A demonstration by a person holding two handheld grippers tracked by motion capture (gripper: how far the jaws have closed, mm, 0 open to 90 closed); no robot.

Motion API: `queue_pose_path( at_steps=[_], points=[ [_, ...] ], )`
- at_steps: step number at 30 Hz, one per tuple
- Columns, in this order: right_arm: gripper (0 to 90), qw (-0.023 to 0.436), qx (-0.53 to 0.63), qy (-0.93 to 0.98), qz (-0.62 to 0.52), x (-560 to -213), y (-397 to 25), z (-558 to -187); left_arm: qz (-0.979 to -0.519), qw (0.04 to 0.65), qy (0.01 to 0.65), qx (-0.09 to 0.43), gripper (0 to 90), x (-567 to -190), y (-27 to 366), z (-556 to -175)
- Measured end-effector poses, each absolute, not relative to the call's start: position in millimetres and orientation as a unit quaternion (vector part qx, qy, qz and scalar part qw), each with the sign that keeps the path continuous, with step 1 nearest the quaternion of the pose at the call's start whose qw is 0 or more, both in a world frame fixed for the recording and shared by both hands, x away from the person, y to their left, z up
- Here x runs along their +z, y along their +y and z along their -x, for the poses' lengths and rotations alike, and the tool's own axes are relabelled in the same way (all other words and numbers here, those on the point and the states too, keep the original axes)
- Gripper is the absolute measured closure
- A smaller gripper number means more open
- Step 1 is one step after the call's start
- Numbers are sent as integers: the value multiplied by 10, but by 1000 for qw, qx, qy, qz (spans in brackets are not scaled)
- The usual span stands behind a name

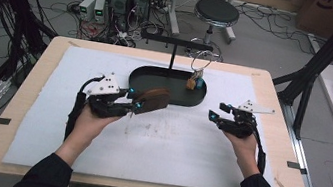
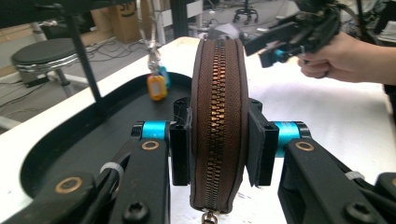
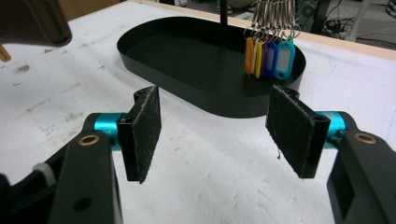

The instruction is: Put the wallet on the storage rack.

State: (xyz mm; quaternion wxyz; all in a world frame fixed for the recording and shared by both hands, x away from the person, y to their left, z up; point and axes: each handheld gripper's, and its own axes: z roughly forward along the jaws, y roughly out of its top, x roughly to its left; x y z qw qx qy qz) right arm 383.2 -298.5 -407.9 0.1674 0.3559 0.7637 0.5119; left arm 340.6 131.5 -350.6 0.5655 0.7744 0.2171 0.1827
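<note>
Right now I am holding a brown zippered pouch [image 2: 218, 121] on edge in my left hand-held gripper [image 2: 218, 151], its two black pads pressing flat against the pouch's sides and the zipper seam facing back toward me. In the high view the pouch [image 1: 153, 99] is hanging in the air just at the near left rim of the black oval tray [image 1: 174, 97], above the white mat [image 1: 156, 142] that is covering the bench [image 1: 268, 140]. My left hand-held gripper [image 1: 137, 100] is reaching in from the left, clamped on the pouch.

My right hand-held gripper [image 3: 217, 135] is hovering over the mat to the right of the tray, well apart from the pouch, with its pads standing wide apart and nothing between them. In the high view it [image 1: 216, 112] is pointing left, toward the tray.

Inside the tray a thin black post [image 1: 172, 56] is standing up with a crossbar on top, and a bunch of coloured key tags [image 3: 269, 58], orange, yellow, blue and light blue, is hanging from metal rings at the tray's right end. The rest of the tray floor [image 3: 196, 60] is lying bare.
</note>
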Motion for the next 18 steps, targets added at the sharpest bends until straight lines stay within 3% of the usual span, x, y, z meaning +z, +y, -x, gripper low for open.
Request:
queue_pose_path(
  at_steps=[18],
  points=[
    [365, 169, 512, 761, -361, -4092, -3005, -3855, -756, 569, 249, 205, 672, -3476, 1202, -3872]
  ],
)
